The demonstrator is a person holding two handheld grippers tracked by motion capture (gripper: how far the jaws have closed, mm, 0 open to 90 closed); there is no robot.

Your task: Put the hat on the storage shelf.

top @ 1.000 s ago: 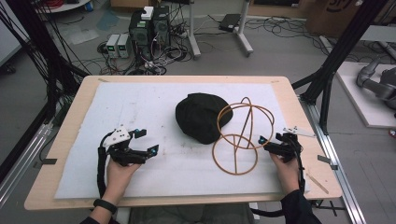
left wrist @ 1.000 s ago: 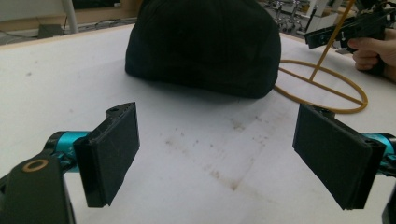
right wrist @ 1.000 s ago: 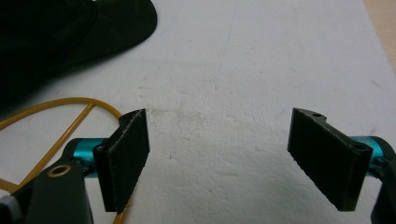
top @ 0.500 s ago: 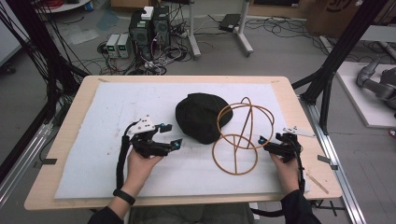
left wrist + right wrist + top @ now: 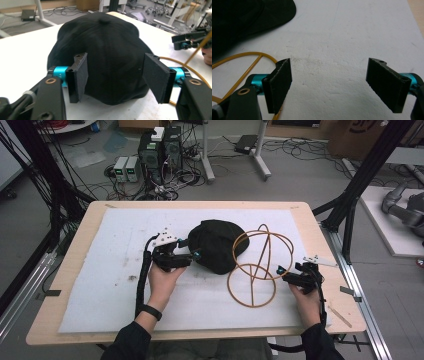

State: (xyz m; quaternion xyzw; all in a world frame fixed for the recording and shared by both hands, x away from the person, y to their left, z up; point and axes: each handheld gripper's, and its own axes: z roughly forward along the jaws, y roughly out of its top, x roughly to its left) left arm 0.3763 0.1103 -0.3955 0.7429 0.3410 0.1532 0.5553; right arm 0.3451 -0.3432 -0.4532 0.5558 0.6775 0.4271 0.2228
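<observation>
On the white mat (image 5: 100, 270) of the wooden table (image 5: 60, 330), no container with contents; closest to one, an open wire frame (image 5: 257, 265) of yellow-brown rings, with nothing inside. Just left of that frame, touching or nearly touching it, a black cap (image 5: 215, 245), crown up, near the middle of the mat.

Left gripper (image 5: 187, 254) at the left edge of the cap, held level and pointing right toward it. Jaws just been closing, yet not together: in the left gripper view, the cap (image 5: 107, 50) between the two pads (image 5: 80, 75), filling the gap, its near rim low between them. Pads beside the cloth on both sides, but no clear pressing visible, so cap between the jaws and not clamped. In the same view, far at the right, the other gripper and a piece of the yellow wire (image 5: 197, 50).

Right gripper (image 5: 286, 272) at the right side of the mat, close to the near right ring of the frame, well apart from the cap. Jaws wide apart and empty: in the right gripper view, bare mat (image 5: 332, 50) between the pads, the wire ring (image 5: 242, 57) passing by the left pad, a dark edge of the cap (image 5: 249, 15) at the far left corner.
</observation>
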